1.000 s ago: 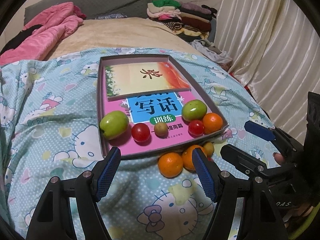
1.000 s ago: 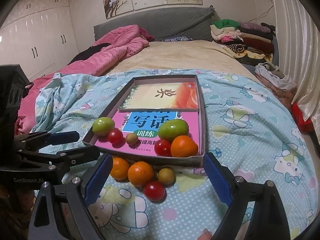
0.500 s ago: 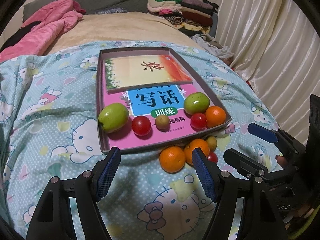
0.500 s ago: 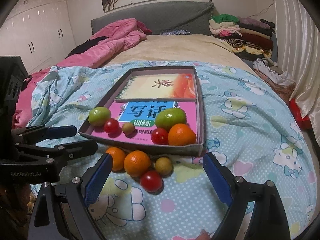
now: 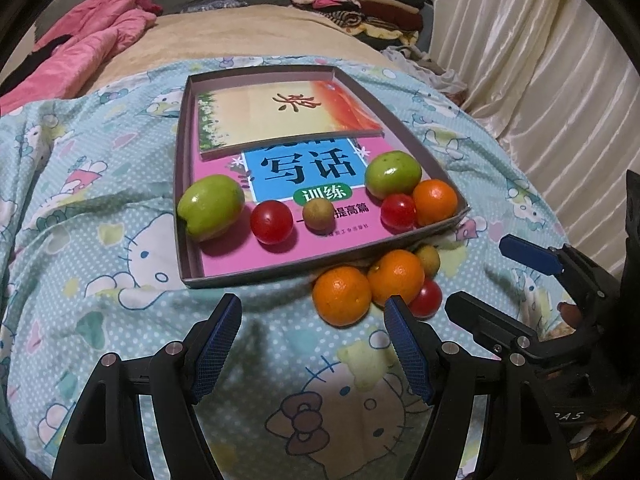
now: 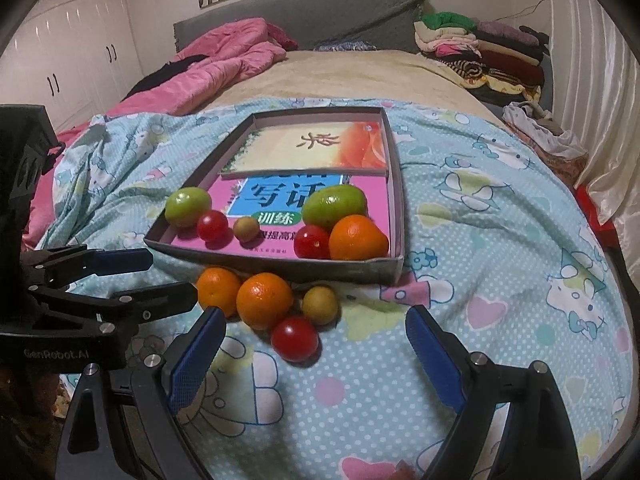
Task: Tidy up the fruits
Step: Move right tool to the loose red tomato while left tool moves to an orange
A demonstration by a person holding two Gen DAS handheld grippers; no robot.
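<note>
A grey box lid (image 5: 182,200) (image 6: 394,184) lies on the bed and holds two books, two green fruits (image 5: 211,206) (image 5: 393,174), two red tomatoes, a small brown fruit and an orange (image 5: 435,202). In front of it on the blanket lie two oranges (image 5: 341,295) (image 6: 264,300), a tomato (image 6: 295,338) and a small brown fruit (image 6: 320,305). My left gripper (image 5: 314,340) is open and empty, just short of the loose oranges. My right gripper (image 6: 312,354) is open and empty, with the loose tomato between its fingers' line.
The blue Hello Kitty blanket (image 6: 500,240) covers the near bed. A pink quilt (image 6: 224,68) lies at the back left, folded clothes (image 6: 480,48) at the back right, curtains (image 5: 540,60) on the right.
Both grippers have moved forward and down toward the loose fruits, which now look larger and closer. Both stay open. No fruit has moved.
</note>
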